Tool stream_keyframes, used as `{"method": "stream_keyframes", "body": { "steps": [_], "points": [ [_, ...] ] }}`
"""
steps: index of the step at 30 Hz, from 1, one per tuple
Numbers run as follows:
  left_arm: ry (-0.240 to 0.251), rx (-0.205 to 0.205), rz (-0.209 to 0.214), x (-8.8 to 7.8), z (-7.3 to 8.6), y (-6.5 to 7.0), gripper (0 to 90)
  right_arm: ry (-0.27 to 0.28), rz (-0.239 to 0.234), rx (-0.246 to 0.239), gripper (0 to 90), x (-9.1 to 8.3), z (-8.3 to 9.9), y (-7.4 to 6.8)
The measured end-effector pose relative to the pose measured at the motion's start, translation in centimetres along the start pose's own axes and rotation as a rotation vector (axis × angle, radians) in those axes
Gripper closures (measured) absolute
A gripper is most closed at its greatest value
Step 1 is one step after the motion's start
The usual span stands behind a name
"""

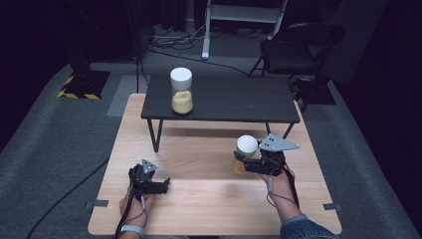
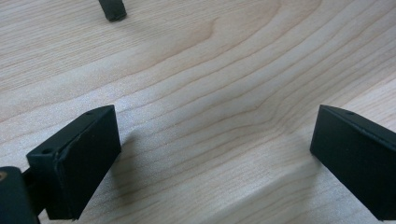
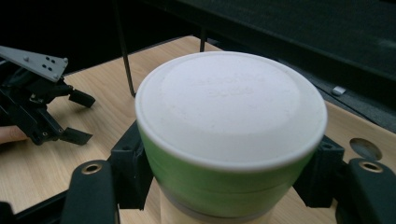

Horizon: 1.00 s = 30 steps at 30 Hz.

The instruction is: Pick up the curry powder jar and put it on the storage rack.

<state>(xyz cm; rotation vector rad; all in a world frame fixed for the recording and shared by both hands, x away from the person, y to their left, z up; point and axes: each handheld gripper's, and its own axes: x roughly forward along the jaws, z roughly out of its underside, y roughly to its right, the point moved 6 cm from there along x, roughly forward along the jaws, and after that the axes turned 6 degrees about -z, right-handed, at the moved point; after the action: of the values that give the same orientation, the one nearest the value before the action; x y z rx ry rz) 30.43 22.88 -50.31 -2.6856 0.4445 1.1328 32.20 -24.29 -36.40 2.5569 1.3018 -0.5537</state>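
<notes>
Gripping a jar (image 1: pixel 245 154) just under its lid, the right gripper (image 1: pixel 247 163) sat at the right side of the light wooden surface (image 1: pixel 209 199), near the front edge of a low black table (image 1: pixel 234 97) that stood on the far half of that surface. In the right gripper view the jar's lid (image 3: pixel 231 109) showed a white top above a green band, and the fingers (image 3: pixel 128 163) pressed against the jar from both sides, shut on it, with a pale tan body visible below the band. The high view showed yellow-orange contents in the lower part of this jar.

A second jar (image 1: pixel 181 92), with a white lid and yellow powdery contents filling its lower half, stood upright on the left part of the black table, well apart from the held one.

The left gripper (image 1: pixel 161 185) lay low over the left front of the wooden surface, held by the person's left hand (image 1: pixel 130 201). In the left gripper view its fingers (image 2: pixel 77 163) were spread wide, with nothing but bare wood grain between them. A black table leg (image 2: pixel 112 9) touched down at the top of that view.

A dark folding chair (image 1: pixel 298 47) and cables (image 1: pixel 174 40) lay on the grey floor beyond the tables.
</notes>
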Motion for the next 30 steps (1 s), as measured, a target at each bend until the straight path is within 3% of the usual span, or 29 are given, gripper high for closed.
{"method": "stream_keyframes", "body": {
  "steps": [16, 30],
  "points": [
    [0.002, -0.007, -0.006, 0.1, -0.1, 0.1, 1.2, 0.051, 0.006, 0.022, 33.4, -4.0, -4.3, 1.4],
    [0.000, -0.005, -0.006, 0.1, -0.1, 0.0, 1.2, 0.078, 0.031, 0.008, 33.4, -4.8, -8.4, 2.9]
  ]
}}
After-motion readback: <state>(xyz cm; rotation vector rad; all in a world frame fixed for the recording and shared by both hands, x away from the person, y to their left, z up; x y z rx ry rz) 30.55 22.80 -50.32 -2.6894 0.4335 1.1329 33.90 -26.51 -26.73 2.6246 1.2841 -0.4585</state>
